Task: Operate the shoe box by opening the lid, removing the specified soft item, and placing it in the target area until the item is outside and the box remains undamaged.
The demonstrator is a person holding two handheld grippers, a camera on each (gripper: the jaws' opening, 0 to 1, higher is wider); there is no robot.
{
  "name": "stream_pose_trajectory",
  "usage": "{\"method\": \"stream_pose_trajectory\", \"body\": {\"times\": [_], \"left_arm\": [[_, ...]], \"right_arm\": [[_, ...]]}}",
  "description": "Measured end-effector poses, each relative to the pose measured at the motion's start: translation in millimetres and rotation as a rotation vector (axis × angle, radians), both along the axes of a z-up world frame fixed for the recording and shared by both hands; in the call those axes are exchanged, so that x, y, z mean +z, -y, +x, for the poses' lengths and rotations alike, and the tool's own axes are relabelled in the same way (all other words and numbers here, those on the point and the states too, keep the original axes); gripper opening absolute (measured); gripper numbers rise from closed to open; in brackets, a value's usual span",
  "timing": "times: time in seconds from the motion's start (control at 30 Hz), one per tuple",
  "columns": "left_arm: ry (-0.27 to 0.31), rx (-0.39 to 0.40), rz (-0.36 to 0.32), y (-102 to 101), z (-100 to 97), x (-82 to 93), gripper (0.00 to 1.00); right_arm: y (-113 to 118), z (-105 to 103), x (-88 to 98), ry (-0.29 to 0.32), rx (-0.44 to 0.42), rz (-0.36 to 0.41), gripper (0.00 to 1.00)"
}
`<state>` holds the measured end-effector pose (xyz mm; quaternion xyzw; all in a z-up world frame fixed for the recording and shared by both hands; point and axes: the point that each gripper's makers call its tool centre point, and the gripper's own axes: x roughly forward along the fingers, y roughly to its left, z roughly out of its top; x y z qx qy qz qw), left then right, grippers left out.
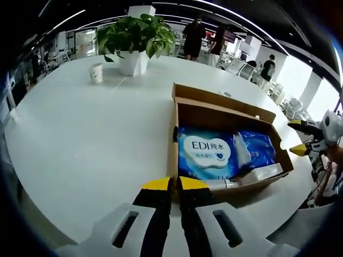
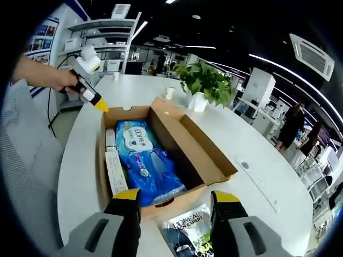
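Observation:
The brown cardboard shoe box (image 1: 172,140) stands open on the white table, its lid flap (image 1: 225,99) folded back. Inside lie a blue EDI wipes pack (image 1: 206,152), a second blue pack (image 1: 257,147) and a long white box (image 1: 260,174). My left gripper (image 1: 175,184) is shut and empty, just short of the box's near wall. My right gripper (image 2: 176,195) is open at the box's (image 2: 161,206) end wall. A dark L'Oreal Expert pouch (image 2: 185,230) lies on the table between its jaws, outside the box. The left gripper (image 2: 101,105), held by a hand, hovers at the far corner.
A potted plant (image 1: 136,37) in a white pot and a paper cup (image 1: 96,72) stand at the table's far side. The right gripper (image 1: 297,136) shows open past the box's right end. People stand in the office beyond. The table's edge (image 2: 69,160) runs left of the box.

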<state>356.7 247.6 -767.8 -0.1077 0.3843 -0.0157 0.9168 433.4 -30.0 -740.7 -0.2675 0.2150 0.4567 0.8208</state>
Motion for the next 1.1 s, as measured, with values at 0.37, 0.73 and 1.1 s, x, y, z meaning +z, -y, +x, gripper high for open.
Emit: {"method": "stream_pose_trajectory", "body": {"times": [0.37,0.73,1.1], "left_arm": [[0.002,0.004,-0.002,-1,0.4,0.0,0.02],[-0.004,0.003,0.001,0,0.1,0.4,0.02],[-0.001,0.003,-0.002,1,-0.4,1.5,0.02]], "right_arm": [[-19,2,-13.9,-0.01,0.025,-0.035,0.44],[-38,10,-24.2,0.012,0.031,-0.049,0.33],[-48,25,-33.5,0.042,0.027,-0.085,0.23]]}}
